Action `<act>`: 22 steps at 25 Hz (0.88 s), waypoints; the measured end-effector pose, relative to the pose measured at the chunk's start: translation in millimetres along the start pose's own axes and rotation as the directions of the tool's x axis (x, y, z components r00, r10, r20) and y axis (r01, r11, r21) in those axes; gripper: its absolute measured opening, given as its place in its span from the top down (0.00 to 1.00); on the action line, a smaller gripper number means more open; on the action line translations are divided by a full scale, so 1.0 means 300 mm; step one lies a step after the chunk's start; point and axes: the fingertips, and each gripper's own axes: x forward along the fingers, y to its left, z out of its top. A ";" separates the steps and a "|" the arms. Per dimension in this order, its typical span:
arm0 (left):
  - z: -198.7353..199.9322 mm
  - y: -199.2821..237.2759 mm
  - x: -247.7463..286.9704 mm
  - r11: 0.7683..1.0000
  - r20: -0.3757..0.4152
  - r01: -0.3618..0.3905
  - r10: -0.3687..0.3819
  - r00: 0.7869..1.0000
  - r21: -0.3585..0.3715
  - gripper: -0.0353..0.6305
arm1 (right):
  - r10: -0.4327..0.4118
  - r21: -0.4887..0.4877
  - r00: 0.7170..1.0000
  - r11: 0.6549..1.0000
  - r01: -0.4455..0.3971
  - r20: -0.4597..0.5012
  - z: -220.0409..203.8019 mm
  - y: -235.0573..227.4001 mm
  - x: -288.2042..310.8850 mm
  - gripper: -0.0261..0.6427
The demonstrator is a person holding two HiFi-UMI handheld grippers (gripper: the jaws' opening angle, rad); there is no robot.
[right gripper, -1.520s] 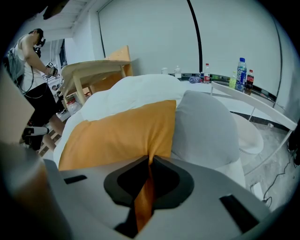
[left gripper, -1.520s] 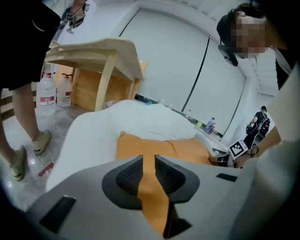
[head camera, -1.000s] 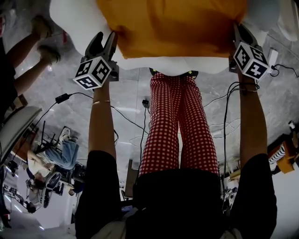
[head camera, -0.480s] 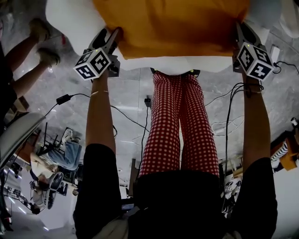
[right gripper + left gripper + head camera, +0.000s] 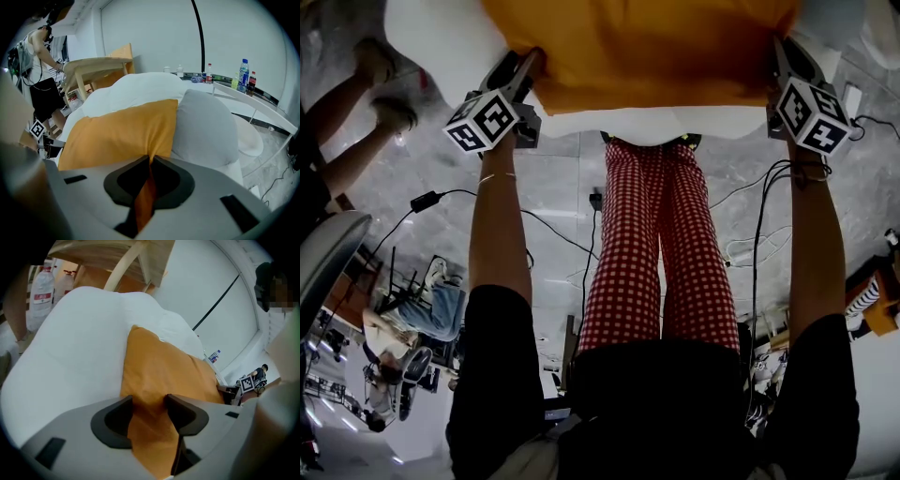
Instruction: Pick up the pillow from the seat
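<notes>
Right gripper [image 5: 150, 158] jaws are clenched on 1 corner of the 1 orange pillow [image 5: 122, 131]. Left gripper [image 5: 149, 399] jaws, just closing, loosely straddle a 2nd corner. The pillow lies on 1 white seat [image 5: 70, 348]; 1 jug's [image 5: 43, 291] red label is unreadable.

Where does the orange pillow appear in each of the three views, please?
Head view: pillow across the top edge, centre.
Left gripper view: pillow at centre, reaching the bottom edge.
Right gripper view: pillow left of centre, middle band.
Shared landmark: the white seat it lies on.
</notes>
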 end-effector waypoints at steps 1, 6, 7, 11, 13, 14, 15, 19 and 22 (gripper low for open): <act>0.001 -0.004 0.001 1.000 -0.001 0.002 -0.002 1.000 -0.001 0.59 | 0.000 -0.003 1.000 1.000 0.000 -0.001 -0.001 0.000 -0.002 0.90; -0.021 0.003 0.013 0.999 -0.049 -0.029 0.030 0.998 0.019 0.68 | -0.009 0.019 1.000 1.000 0.008 0.014 -0.007 0.002 -0.002 0.90; -0.019 -0.001 0.013 0.999 -0.052 -0.032 0.034 0.998 0.024 0.69 | -0.011 0.022 1.000 1.000 0.010 0.015 -0.008 0.002 -0.003 0.90; -0.019 -0.014 0.008 0.998 -0.049 -0.039 0.041 0.998 0.041 0.75 | -0.012 0.013 1.000 1.000 0.012 0.012 -0.005 -0.001 -0.007 0.90; -0.025 -0.018 0.006 0.997 -0.049 -0.043 0.046 0.998 0.057 0.79 | -0.011 0.013 1.000 1.000 0.011 0.013 -0.007 -0.003 -0.009 0.90; -0.033 -0.016 0.007 0.997 -0.049 -0.046 0.049 0.998 0.060 0.81 | -0.012 0.017 1.000 1.000 0.012 0.017 -0.006 -0.004 -0.011 0.90; -0.039 -0.014 0.008 0.997 -0.048 -0.050 0.053 0.997 0.060 0.83 | -0.015 0.022 1.000 1.000 0.014 0.022 -0.005 -0.005 -0.013 0.90; -0.050 -0.013 0.002 0.995 -0.034 -0.081 0.083 0.996 0.052 0.86 | -0.022 0.031 0.999 0.999 0.021 0.030 -0.014 -0.001 -0.019 0.90; -0.052 -0.019 0.001 0.994 -0.034 -0.094 0.095 0.995 0.054 0.88 | -0.022 0.036 0.999 0.999 0.021 0.029 -0.018 -0.001 -0.024 0.90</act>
